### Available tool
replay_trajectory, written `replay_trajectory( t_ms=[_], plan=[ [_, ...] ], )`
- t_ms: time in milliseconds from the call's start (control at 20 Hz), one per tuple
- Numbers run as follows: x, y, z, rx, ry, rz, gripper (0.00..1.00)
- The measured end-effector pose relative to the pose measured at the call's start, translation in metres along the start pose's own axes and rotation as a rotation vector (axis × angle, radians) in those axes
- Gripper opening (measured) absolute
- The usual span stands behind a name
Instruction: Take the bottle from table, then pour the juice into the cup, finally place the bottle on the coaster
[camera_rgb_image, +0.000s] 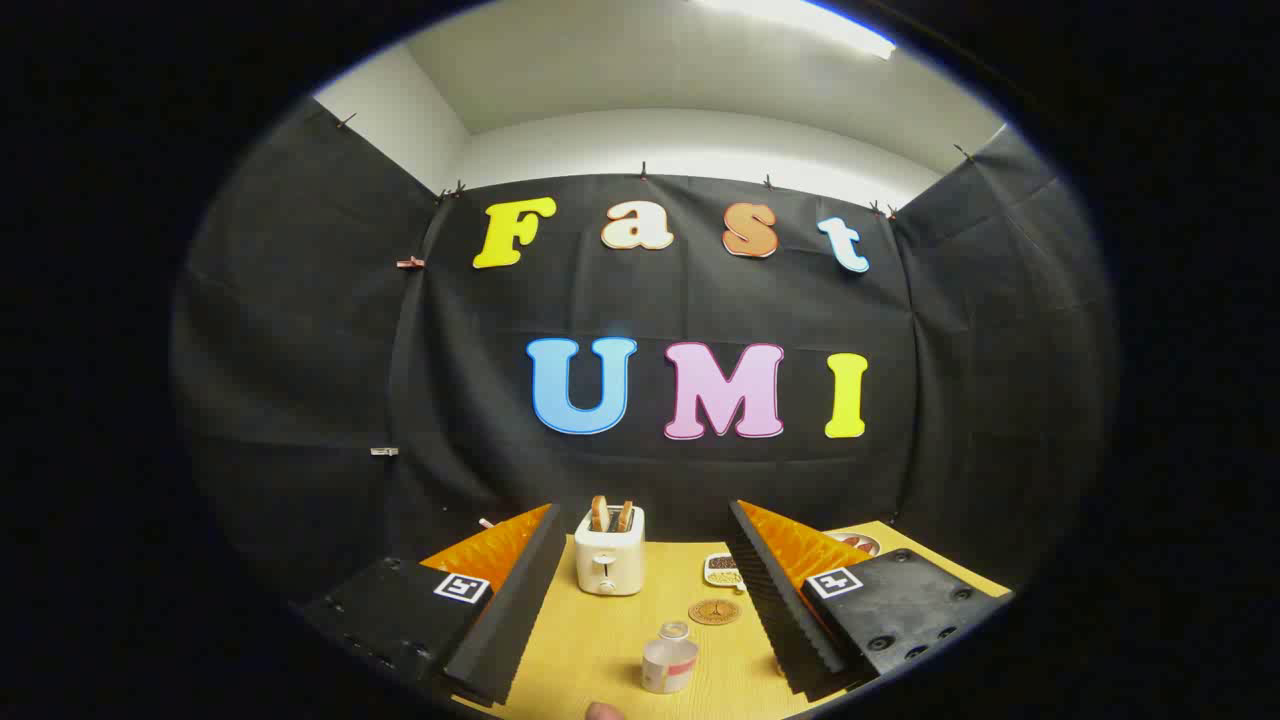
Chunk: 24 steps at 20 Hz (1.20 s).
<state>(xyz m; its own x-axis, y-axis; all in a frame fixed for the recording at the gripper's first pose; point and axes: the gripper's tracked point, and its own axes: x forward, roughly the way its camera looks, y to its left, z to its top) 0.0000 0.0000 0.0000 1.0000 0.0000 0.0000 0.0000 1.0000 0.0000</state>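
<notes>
Between open jaws, bottle (669, 660) upright

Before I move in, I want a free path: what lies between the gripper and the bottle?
Nothing: in the gripper view the bottle stands on bare table between the open gripper's fingers.

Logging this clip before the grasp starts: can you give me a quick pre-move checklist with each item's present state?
1. Tool open: ok, fingers spread wide, holding nothing.
2. Bottle upright on the table: ok.
3. Bottle between the fingers: ok, untouched by either.
4. Coaster free for placing: ok, bare, beyond the bottle.
5. Cup located: cannot tell.
6. Toaster out of the path: ok, well beyond the bottle.
</notes>
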Motion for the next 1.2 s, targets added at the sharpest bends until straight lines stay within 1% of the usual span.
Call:
replay_trajectory(
  t_ms=[100,250,400,550,800,1050,1200],
  plan=[
    [0.005,0.012,0.004,-0.001,-0.004,-0.005,0.98],
    [0.010,0.037,0.008,-0.001,-0.011,0.022,0.98],
    [0.009,0.049,0.006,-0.016,-0.008,0.037,0.97],
    [0.005,0.055,0.006,-0.006,-0.008,0.041,0.97],
    [-0.002,0.047,0.005,0.007,-0.023,0.010,0.96],
    [-0.001,0.041,0.003,0.034,-0.063,0.018,0.97],
    [-0.003,0.031,0.001,0.047,-0.100,0.001,0.97]
  ],
)
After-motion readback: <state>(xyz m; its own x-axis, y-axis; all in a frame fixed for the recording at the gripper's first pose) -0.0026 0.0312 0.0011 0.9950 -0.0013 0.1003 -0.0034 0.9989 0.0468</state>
